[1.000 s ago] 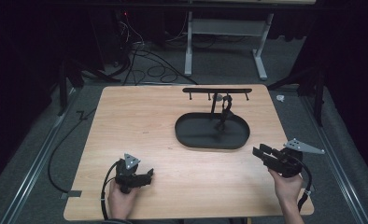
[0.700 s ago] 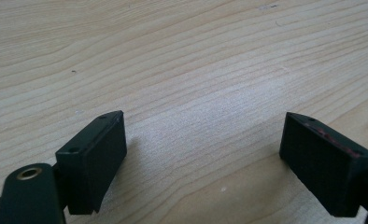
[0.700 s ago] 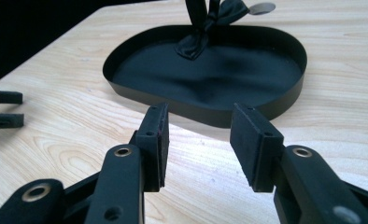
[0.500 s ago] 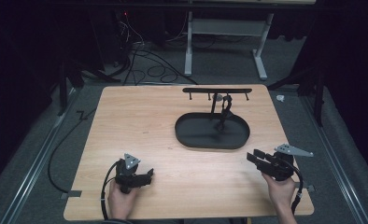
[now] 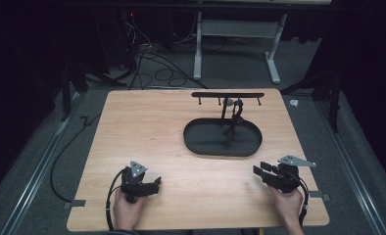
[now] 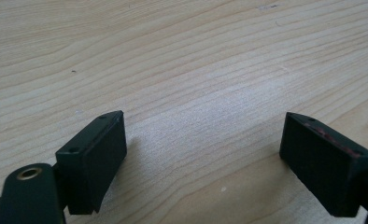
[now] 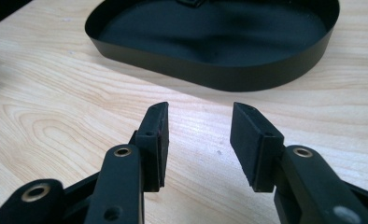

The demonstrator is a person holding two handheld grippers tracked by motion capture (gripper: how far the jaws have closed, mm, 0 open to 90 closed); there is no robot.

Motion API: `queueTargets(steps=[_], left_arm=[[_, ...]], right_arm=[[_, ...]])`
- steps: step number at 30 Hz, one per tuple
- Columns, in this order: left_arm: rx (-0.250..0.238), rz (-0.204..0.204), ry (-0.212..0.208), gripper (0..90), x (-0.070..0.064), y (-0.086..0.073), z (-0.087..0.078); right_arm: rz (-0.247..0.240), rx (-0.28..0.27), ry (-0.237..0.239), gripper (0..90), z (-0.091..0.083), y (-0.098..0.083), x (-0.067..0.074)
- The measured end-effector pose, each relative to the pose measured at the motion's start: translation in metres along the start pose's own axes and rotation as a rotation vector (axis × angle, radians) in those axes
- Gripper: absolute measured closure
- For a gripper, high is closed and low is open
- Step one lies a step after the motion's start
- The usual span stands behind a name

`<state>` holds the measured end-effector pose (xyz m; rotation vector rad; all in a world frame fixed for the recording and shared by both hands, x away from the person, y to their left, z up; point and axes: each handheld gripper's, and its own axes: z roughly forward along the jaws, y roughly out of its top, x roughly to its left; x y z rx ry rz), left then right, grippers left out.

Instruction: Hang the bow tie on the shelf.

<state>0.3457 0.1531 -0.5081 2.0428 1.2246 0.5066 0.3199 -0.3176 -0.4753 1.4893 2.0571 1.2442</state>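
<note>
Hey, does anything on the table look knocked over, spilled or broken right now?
Nothing stands out. The black oval tray sits flat on the wooden table, its hook stand upright, with no spill. The left gripper and right gripper are both open and empty.

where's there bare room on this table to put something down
The widest free patch is the left half of the wooden table, from the far edge down to the left tool and right up to the black oval tray. A bare strip also runs between the two tools, in front of the tray. It is crowded back right: tray, hook stand, right tool.
</note>
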Motion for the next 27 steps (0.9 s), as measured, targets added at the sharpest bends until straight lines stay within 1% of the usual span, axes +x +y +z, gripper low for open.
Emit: queueTargets(steps=[6,10,12,13,15,16,17,19,20,21,23,27], left_arm=[[0.0,0.0,0.0,15.2,0.0,0.0,0.0],[0.0,0.0,0.0,15.2,0.0,0.0,0.0],[0.0,0.0,0.0,15.2,0.0,0.0,0.0],[0.0,0.0,0.0,15.2,0.0,0.0,0.0],[0.0,0.0,0.0,15.2,0.0,0.0,0.0],[0.0,0.0,0.0,15.2,0.0,0.0,0.0],[0.0,0.0,0.0,15.2,0.0,0.0,0.0],[0.0,0.0,0.0,15.2,0.0,0.0,0.0],[0.0,0.0,0.0,15.2,0.0,0.0,0.0],[0.0,0.0,0.0,15.2,0.0,0.0,0.0],[0.0,0.0,0.001,15.2,0.0,0.0,0.0],[0.0,-0.003,0.003,15.1,0.0,0.0,0.0]], right_arm=[[-0.003,0.041,-0.005,58.2,0.011,-0.006,0.002],[-0.023,0.062,-0.025,56.9,0.018,-0.009,0.005],[-0.041,0.078,-0.046,55.6,0.021,-0.01,0.006],[-0.061,0.088,-0.064,55.1,0.023,-0.011,0.007],[-0.088,0.105,-0.084,54.1,0.027,-0.013,0.008],[-0.088,0.105,-0.084,54.1,0.027,-0.013,0.008],[-0.113,0.1,-0.105,53.6,0.029,-0.015,0.01],[-0.144,0.105,-0.129,52.4,0.03,-0.015,0.013],[-0.144,0.105,-0.129,52.4,0.03,-0.015,0.013],[-0.19,0.114,-0.156,50.4,0.032,-0.015,0.018],[-0.185,0.115,-0.154,48.4,0.033,-0.015,0.017],[-0.191,0.117,-0.149,47.0,0.033,-0.014,0.017]])
